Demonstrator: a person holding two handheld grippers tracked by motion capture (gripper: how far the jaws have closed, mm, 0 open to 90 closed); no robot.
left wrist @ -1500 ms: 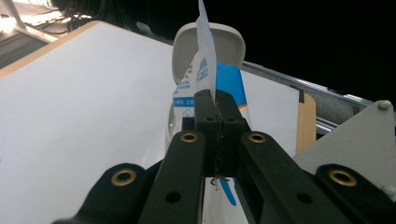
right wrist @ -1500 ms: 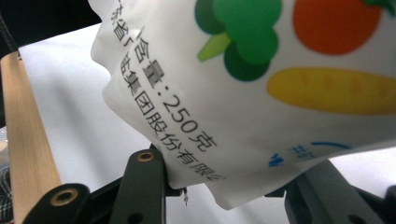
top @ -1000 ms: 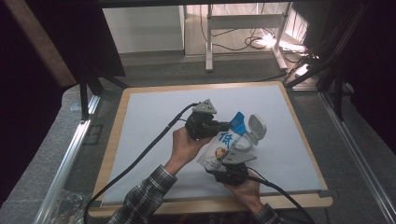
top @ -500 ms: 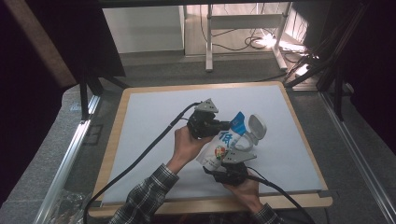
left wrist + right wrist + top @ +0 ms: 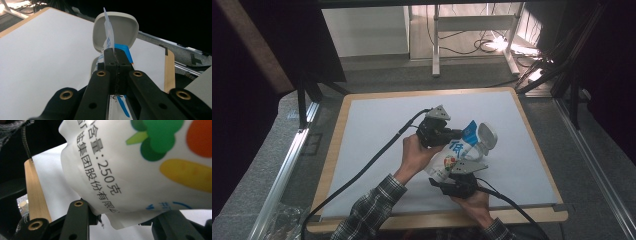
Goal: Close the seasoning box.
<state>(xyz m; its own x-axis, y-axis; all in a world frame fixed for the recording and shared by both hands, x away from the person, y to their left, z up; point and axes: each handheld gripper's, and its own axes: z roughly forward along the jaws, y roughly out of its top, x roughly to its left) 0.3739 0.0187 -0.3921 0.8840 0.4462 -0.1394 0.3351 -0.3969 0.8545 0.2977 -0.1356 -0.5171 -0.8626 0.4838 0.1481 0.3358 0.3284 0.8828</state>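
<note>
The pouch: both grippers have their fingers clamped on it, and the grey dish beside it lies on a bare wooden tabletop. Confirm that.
Not bare wood: in the high view the dish lies on a white sheet covering the table. Left gripper and right gripper do clamp the pouch.

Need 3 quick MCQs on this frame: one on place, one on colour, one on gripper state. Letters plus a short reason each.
1. Where is the pouch?
A. held above the white mat
B. on the floor
C. in a bin

2. Colour of the open lid?
A. red
B. off-white
C. black

3. State of the left gripper?
A. wide open
B. shut on the pouch's top edge
C. lying on the table

Key: 1 A, both grippers hold it over the mat; 2 B, pale lid in the left gripper view; 3 B, jaws meet on the thin edge.
</note>
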